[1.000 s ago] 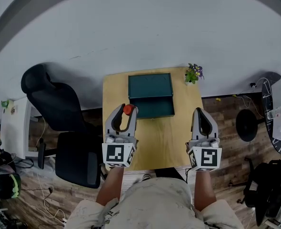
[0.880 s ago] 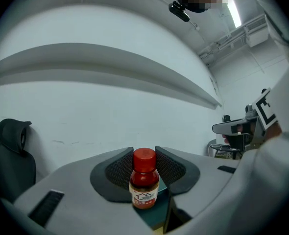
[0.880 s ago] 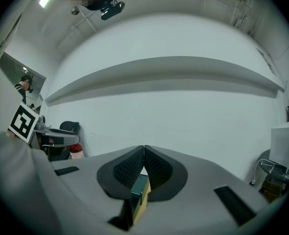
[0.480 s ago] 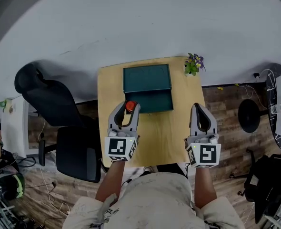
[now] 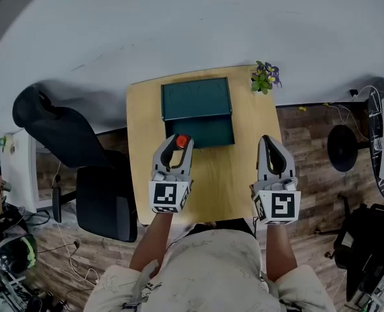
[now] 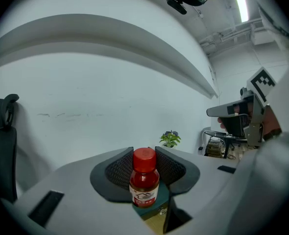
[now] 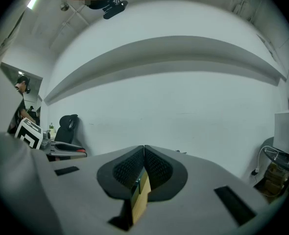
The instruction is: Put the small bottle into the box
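A small bottle (image 6: pixel 144 179) with red contents, a red cap (image 5: pixel 181 140) and a white label stands upright between the pads of my left gripper (image 5: pixel 178 144), which is shut on it. In the head view that gripper hovers over the table just in front of the dark green box (image 5: pixel 198 111), whose lid stands open toward the wall. My right gripper (image 5: pixel 273 149) is over the table's right side, level with the left one; its jaws (image 7: pixel 143 168) meet with nothing between them. The box's edge shows just beneath the bottle in the left gripper view.
The light wooden table (image 5: pixel 237 174) stands against a white wall. A small potted plant (image 5: pixel 265 77) sits on its back right corner. A black office chair (image 5: pixel 81 161) is left of the table. Cables and a round stand (image 5: pixel 345 147) lie on the floor at right.
Both grippers have sunk toward the table. The left one, still holding the bottle, has come closer to the box's front edge. The head view has shifted so the table sits higher in the picture.
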